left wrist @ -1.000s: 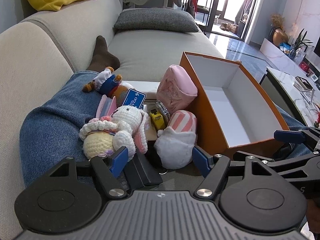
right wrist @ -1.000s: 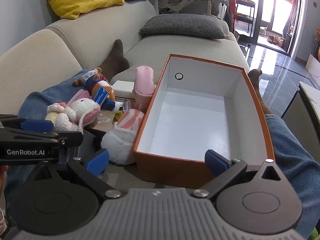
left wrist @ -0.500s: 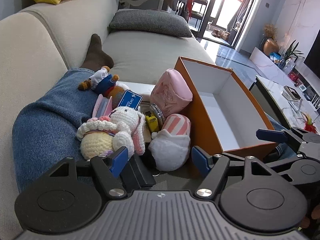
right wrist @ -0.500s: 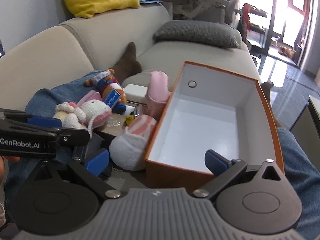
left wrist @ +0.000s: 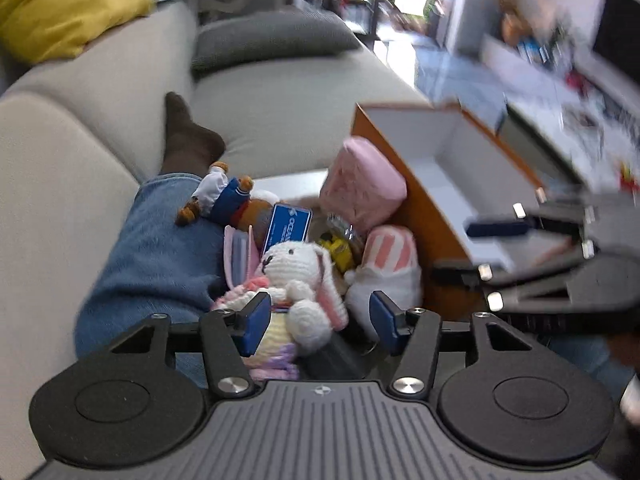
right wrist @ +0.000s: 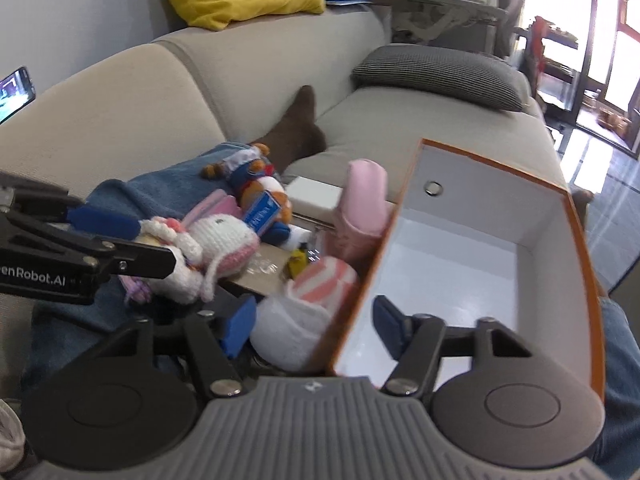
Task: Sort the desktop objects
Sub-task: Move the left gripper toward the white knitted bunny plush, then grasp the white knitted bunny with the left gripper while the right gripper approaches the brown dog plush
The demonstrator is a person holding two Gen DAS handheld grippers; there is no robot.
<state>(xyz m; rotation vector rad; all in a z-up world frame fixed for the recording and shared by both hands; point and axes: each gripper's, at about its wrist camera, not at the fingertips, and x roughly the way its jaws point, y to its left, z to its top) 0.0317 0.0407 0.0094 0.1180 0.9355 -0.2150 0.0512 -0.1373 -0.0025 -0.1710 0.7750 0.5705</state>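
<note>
A white and pink crochet bunny (left wrist: 298, 276) (right wrist: 216, 240) lies on a pile of toys left of the orange box (left wrist: 420, 208) (right wrist: 576, 240). My left gripper (left wrist: 320, 322) (right wrist: 154, 240) is closing with the bunny between its fingers; the right pad stands clear of it. My right gripper (right wrist: 316, 326) (left wrist: 476, 250) is closing too. It straddles the box's near left wall, one finger inside the box and the other beside a pink-striped white plush (right wrist: 316, 292) (left wrist: 390, 264). I see no pad pressing. The box shows only its white inside.
A pink plush pouch (left wrist: 360, 190), a sailor bear (left wrist: 224, 196), a blue card (left wrist: 288, 226) and a yellow tape measure (left wrist: 338, 248) crowd the pile. A person's jeans leg (left wrist: 152, 256) and brown sock (right wrist: 300, 128) lie on the beige sofa (right wrist: 120, 120).
Both grippers' jaws have narrowed. The left gripper has rolled and come in over the bunny. The right gripper has shifted left, so the box wall now sits between its fingers.
</note>
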